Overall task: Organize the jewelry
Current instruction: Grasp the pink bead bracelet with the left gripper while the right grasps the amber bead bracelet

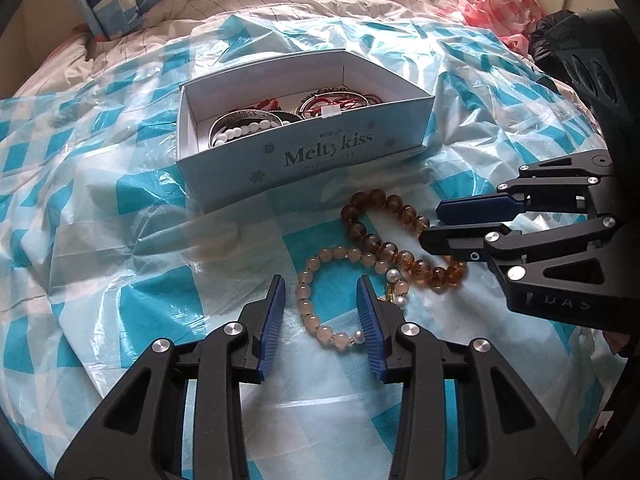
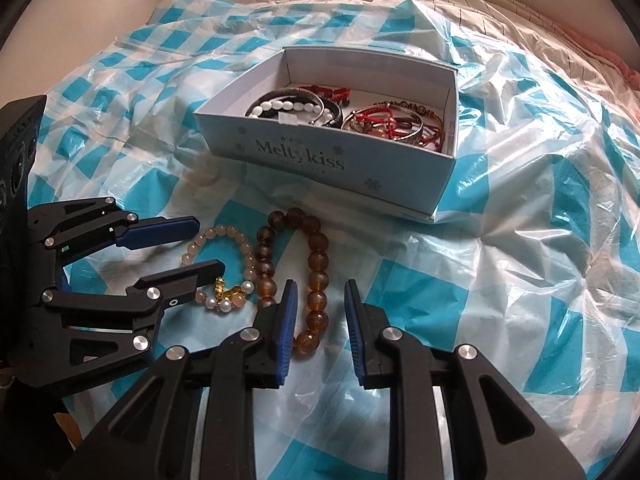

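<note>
Both grippers are down low over the bed now, and two bracelets lie on the blue-and-white plastic sheet (image 1: 120, 208) just in front of the Meltykiss box (image 1: 320, 160). The left gripper (image 1: 322, 308) has its jaws spread wide and empty, straddling one side of the pale pink bead bracelet (image 1: 316, 292), which sits nearest the camera, out from the box front. The right gripper (image 2: 320, 312) is also parted and holding nothing, its fingers either side of a run of the amber bead bracelet (image 2: 316, 276), which lies between the pink one and the box.

These look like hard, glossy round beads on a cord: light, floppy as a loop, and likely to roll or slip out of a pinch. I'd take each across a single strand of beads, squeezing between two beads if possible.

Watch the overlap: the two bracelets touch where the pink one's pearls and gold charm (image 2: 224, 292) meet the amber beads, so lifting one may drag the other. The sheet is crinkly and could snag. The box already holds bangles (image 2: 384, 124) and a white bead bracelet (image 2: 288, 110), leaving limited room
</note>
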`<state>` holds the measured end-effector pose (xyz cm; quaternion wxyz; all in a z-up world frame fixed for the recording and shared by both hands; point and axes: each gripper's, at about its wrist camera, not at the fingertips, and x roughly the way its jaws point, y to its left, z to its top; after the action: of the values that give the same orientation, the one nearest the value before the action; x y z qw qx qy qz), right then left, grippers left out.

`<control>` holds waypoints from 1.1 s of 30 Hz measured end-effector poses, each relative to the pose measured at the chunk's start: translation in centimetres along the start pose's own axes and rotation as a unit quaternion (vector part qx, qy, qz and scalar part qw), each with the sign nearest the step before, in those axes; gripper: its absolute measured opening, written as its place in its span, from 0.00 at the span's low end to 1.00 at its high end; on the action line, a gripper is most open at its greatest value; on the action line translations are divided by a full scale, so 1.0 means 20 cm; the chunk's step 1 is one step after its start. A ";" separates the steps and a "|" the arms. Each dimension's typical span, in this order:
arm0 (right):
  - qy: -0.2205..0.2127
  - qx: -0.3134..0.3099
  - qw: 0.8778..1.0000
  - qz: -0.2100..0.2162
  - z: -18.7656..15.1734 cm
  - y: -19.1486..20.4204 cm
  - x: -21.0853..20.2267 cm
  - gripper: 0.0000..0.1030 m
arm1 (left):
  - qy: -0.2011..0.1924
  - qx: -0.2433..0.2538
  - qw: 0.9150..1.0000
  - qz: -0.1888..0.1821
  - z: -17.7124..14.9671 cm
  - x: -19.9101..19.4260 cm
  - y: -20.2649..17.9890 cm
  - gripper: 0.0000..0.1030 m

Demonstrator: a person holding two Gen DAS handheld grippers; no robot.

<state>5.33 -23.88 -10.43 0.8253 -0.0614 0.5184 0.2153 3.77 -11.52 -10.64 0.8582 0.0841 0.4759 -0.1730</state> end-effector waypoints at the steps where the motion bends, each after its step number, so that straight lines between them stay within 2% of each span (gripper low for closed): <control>1: 0.002 0.000 1.000 0.000 0.00 0.00 0.01 0.24 | 0.000 0.000 1.000 0.000 0.00 0.00 0.00 0.35; 22: 0.011 -0.027 0.999 -0.023 -0.01 0.04 0.05 0.22 | 0.002 0.009 1.000 0.008 -0.02 0.02 -0.02 0.39; 23: 0.012 -0.028 0.999 -0.022 -0.01 0.04 0.05 0.19 | 0.001 0.011 1.000 0.009 -0.02 0.02 -0.02 0.36; 24: 0.013 -0.029 0.999 -0.021 -0.02 0.05 0.05 0.17 | 0.002 0.013 1.000 0.008 -0.02 0.02 -0.02 0.23; 25: 0.014 -0.031 0.999 -0.021 -0.02 0.05 0.05 0.12 | 0.005 0.017 1.000 0.006 -0.03 0.02 -0.03 0.18; 27: 0.016 -0.035 0.999 -0.020 -0.02 0.05 0.05 0.12 | 0.008 0.025 1.000 0.004 -0.03 0.01 -0.04 0.07; 33: 0.015 -0.002 1.000 0.012 -0.03 0.00 0.01 0.12 | 0.005 0.020 1.000 -0.006 -0.02 -0.04 -0.02 0.07</control>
<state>4.90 -23.96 -10.81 0.8146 -0.0599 0.5310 0.2256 2.89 -11.66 -10.15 0.8528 0.0994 0.4772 -0.1874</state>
